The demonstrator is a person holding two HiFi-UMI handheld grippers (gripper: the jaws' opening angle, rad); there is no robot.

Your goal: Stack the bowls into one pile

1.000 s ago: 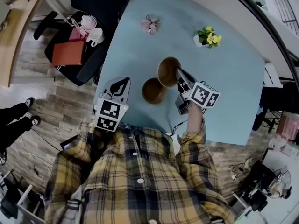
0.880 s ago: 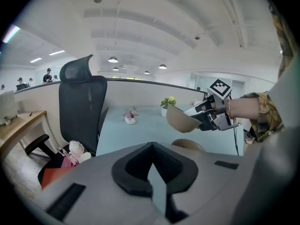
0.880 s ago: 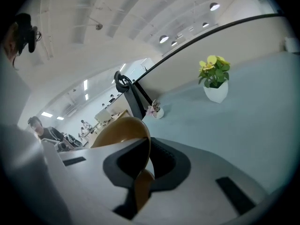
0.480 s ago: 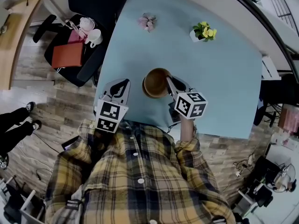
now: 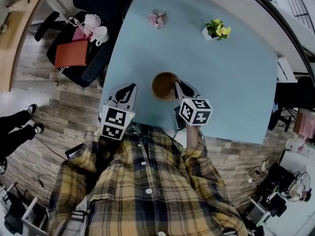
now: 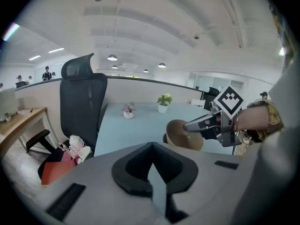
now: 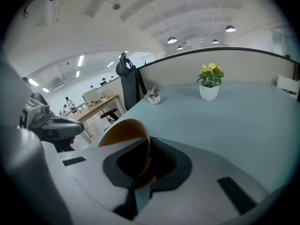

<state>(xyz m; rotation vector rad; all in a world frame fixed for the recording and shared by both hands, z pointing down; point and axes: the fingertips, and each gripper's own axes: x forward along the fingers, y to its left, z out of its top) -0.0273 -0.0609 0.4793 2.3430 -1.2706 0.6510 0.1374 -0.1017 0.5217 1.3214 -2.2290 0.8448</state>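
1. Bowl (image 5: 162, 85), brown and round, is over the near middle of the light-blue table (image 5: 236, 82) in the head view. Its right rim is pinched by the right claw (image 5: 176, 86). From above I cannot tell whether another bowl lies under it. The left claw (image 5: 129, 88) hangs at the table's near left edge, well apart from the bowl, with nothing in it. On the far side of the table stand a pink flower pot (image 5: 157, 18) and a yellow plant (image 5: 217, 31), well apart from each other. Left of the table, a dark office chair (image 5: 86, 70) carries a red folder (image 5: 71, 55) and white cups (image 5: 97, 33). A yellow plaid shirt (image 5: 142, 181) fills the bottom.

2. In the left gripper view, the left claw (image 6: 152, 153) has its jaws together with nothing between them. Beyond it the bowl (image 6: 183, 137) is tilted, its opening turned up and to the left. The right claw (image 6: 187, 125) reaches in from the right and grips its rim. A dark rounded edge shows just at the bowl's lower left, but I cannot tell what it is. The pink flower pot (image 6: 128, 111) and yellow plant (image 6: 164, 102) stand farther back on the table (image 6: 136, 125).

3. In the right gripper view, the right claw (image 7: 146, 146) is clamped on the bowl (image 7: 124, 132). The bowl's thin wall runs between the pads and the bowl leans left. The left claw (image 7: 77, 124) shows at the left edge. The yellow plant (image 7: 209, 83) and pink flower pot (image 7: 152, 95) stand ahead on the table (image 7: 243, 121).
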